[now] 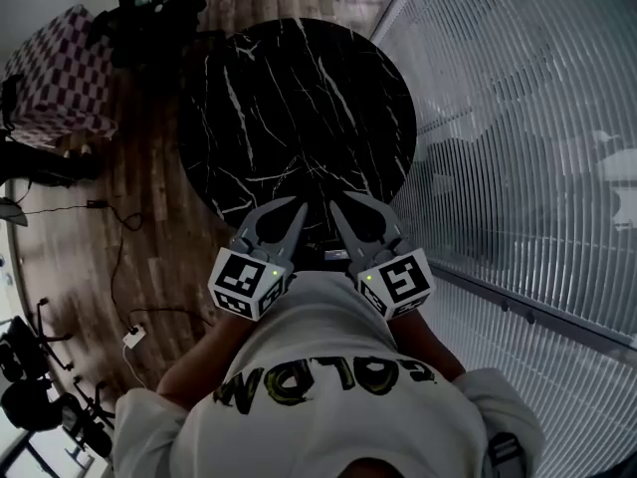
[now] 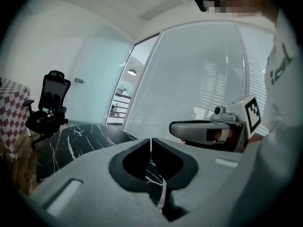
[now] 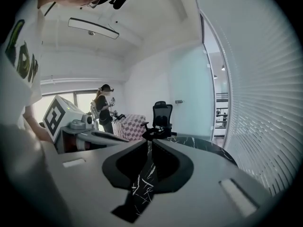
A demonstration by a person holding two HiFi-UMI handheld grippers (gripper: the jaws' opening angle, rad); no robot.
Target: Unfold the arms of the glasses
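No glasses show in any view. The round black marble table (image 1: 299, 108) stands in front of me with nothing on the part I can see. Both grippers are held up close to my chest, over the table's near edge. My left gripper (image 1: 299, 207) has its jaws drawn together to a hairline slit, with nothing between them; table (image 2: 80, 143) shows past its tips (image 2: 151, 143). My right gripper (image 1: 343, 199) also holds nothing, its jaws a narrow slit apart at the tips (image 3: 150, 143). Each gripper appears side-on in the other's view.
A white slatted blind wall (image 1: 518, 137) runs along the right. A black office chair (image 1: 149, 18) stands beyond the table, a checkered box (image 1: 60, 73) to its left. Cables (image 1: 129, 337) lie on the wooden floor at left. Another person (image 3: 104, 110) stands far back.
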